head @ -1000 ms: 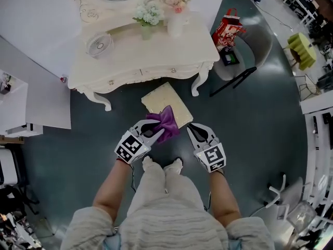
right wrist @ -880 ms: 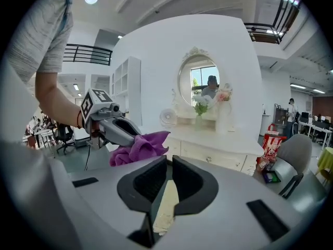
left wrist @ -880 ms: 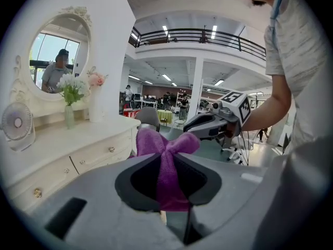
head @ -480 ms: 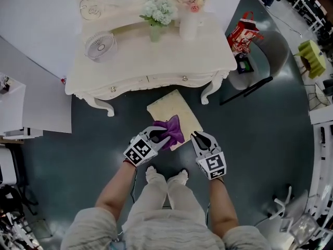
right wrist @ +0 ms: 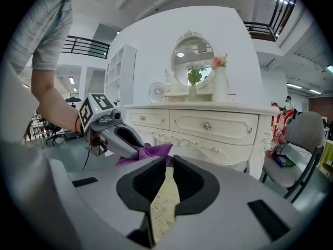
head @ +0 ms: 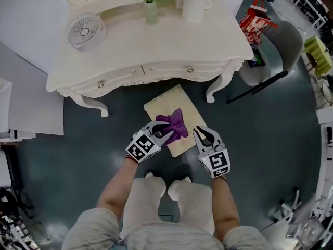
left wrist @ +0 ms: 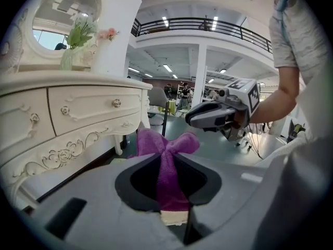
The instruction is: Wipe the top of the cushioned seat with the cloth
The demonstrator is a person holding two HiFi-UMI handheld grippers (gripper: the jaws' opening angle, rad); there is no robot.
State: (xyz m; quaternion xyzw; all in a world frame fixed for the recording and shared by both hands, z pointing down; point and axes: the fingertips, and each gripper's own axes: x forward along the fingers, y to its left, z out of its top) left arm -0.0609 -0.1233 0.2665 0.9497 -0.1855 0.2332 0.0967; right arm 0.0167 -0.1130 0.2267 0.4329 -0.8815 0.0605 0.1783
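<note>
The cushioned seat (head: 165, 104) is a cream square pad, low on the dark floor in front of the dressing table. A purple cloth (head: 176, 124) lies bunched on its near half. My left gripper (head: 167, 134) is shut on the cloth (left wrist: 156, 142), which runs up between its jaws and flares out past the tips. My right gripper (head: 199, 132) hovers at the seat's near right edge, shut, with nothing in it. In the right gripper view the seat (right wrist: 165, 202) shows through the slit between the jaws, and the left gripper (right wrist: 140, 152) holds the cloth (right wrist: 153, 151) just ahead.
A cream dressing table (head: 156, 51) stands just beyond the seat, its curved legs (head: 214, 90) on either side. On top are a small fan (head: 83, 29) and a vase of flowers (head: 151, 7). A grey chair (head: 276, 51) and a red bag (head: 257, 17) are at the right.
The person has stepped closer to the dressing table. Both grippers have moved forward over the seat's near edge, the left one still holding the cloth.
</note>
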